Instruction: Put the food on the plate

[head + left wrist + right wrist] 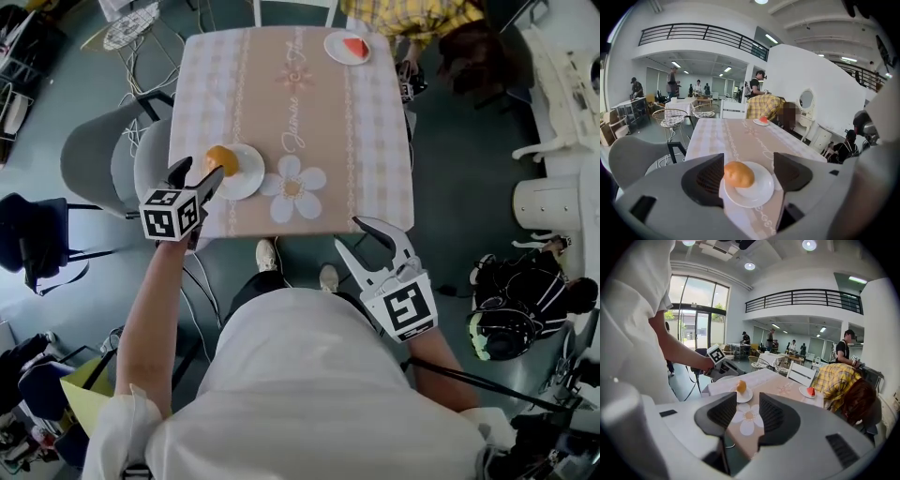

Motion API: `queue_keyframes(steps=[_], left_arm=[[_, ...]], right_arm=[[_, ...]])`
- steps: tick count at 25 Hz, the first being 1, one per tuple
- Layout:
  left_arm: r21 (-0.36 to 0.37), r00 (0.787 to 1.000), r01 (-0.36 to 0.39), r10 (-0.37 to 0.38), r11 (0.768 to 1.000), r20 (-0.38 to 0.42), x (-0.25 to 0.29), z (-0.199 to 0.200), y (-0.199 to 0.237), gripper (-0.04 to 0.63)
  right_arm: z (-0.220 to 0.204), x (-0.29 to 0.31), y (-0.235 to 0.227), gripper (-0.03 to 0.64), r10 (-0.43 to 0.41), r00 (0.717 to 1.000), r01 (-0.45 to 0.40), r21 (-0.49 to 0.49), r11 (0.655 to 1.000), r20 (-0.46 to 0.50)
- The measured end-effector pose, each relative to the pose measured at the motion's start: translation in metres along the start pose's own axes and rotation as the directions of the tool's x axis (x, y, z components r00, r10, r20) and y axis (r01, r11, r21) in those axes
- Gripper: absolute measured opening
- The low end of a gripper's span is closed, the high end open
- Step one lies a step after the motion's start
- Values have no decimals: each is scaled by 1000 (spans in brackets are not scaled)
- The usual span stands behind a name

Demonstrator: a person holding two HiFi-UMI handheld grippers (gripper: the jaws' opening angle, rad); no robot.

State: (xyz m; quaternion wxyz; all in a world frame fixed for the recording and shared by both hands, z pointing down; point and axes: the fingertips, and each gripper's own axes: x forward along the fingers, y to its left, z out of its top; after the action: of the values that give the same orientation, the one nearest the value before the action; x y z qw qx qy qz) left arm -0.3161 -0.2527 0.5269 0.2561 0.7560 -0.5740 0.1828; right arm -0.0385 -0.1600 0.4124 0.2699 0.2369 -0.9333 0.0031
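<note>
A round golden-brown piece of food [221,159] rests on the left part of a small white plate [246,178] near the table's front left corner. My left gripper [200,171] is open just in front of it, with nothing between its fingers. In the left gripper view the food [738,174] and the plate [759,190] show just beyond the gap between the jaws of the left gripper [749,171]. My right gripper [352,234] hangs open off the table's front edge, empty; its own view has the right gripper [747,413] facing the plate [746,397].
A second white plate [336,50] with a red slice [355,47] sits at the table's far right, by a seated person in yellow plaid [412,14]. A grey chair [94,155] stands left of the table [309,112]. Bags [516,300] lie on the floor at right.
</note>
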Motion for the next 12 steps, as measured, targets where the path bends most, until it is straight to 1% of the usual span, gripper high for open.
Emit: queue_keyframes(steps=[2, 3, 7, 8, 12], left_arm=[[-10, 999, -23, 23, 1000, 43, -19, 7, -12, 324], [-14, 998, -29, 30, 999, 58, -28, 8, -21, 299], [-47, 995, -24, 28, 999, 96, -61, 3, -66, 235], [-55, 994, -20, 26, 998, 109, -69, 3, -78, 203], [-63, 987, -31, 40, 998, 158, -101, 4, -127, 43]], right_arm=[[-1, -5, -3, 160, 28, 999, -28, -21, 999, 21], [-2, -8, -4, 158, 40, 999, -39, -23, 999, 29], [-13, -28, -4, 107, 87, 995, -86, -34, 996, 45], [-15, -32, -5, 90, 103, 993, -101, -41, 994, 53], [-22, -46, -2, 44, 177, 981, -171, -78, 982, 76]])
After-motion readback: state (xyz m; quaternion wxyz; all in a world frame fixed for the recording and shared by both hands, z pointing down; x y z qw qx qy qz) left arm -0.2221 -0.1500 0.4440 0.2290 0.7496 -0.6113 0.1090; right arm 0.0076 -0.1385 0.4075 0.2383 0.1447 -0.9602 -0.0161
